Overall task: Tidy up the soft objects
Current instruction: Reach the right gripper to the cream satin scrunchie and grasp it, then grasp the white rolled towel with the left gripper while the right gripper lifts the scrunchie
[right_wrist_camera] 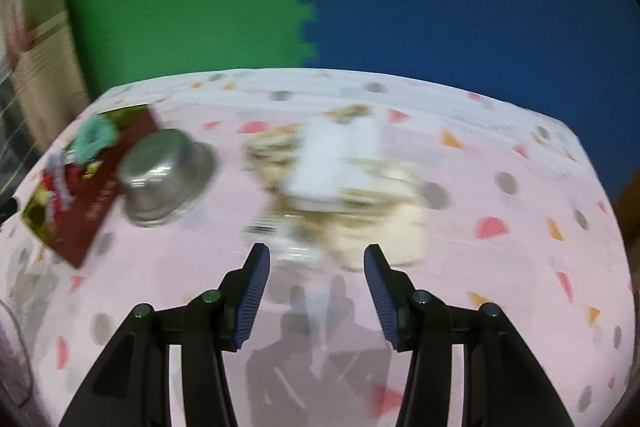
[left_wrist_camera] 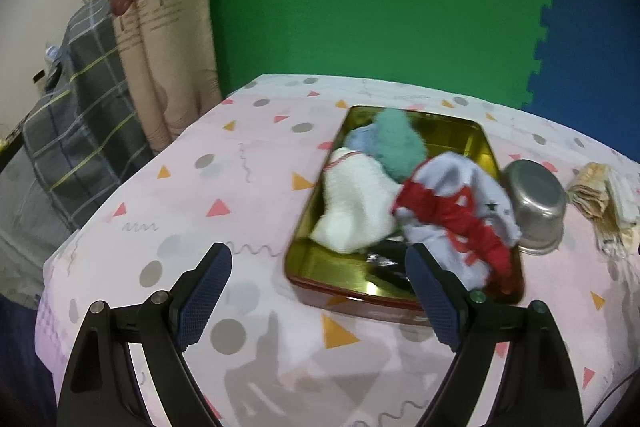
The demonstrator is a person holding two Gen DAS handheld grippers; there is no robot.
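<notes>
Blurry beige-and-white folded cloth pile [right_wrist_camera: 340, 183] is found dead ahead at 12 o'clock of the empty, parted right gripper [right_wrist_camera: 316, 291]; left gripper [left_wrist_camera: 320, 303] is spread wide too, holding nothing.

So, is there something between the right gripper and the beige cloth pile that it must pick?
Nothing visible does. The right gripper is open and points at the cloth pile, with only bare tablecloth between them. The metal bowl sits off to the left, out of that path.
</notes>
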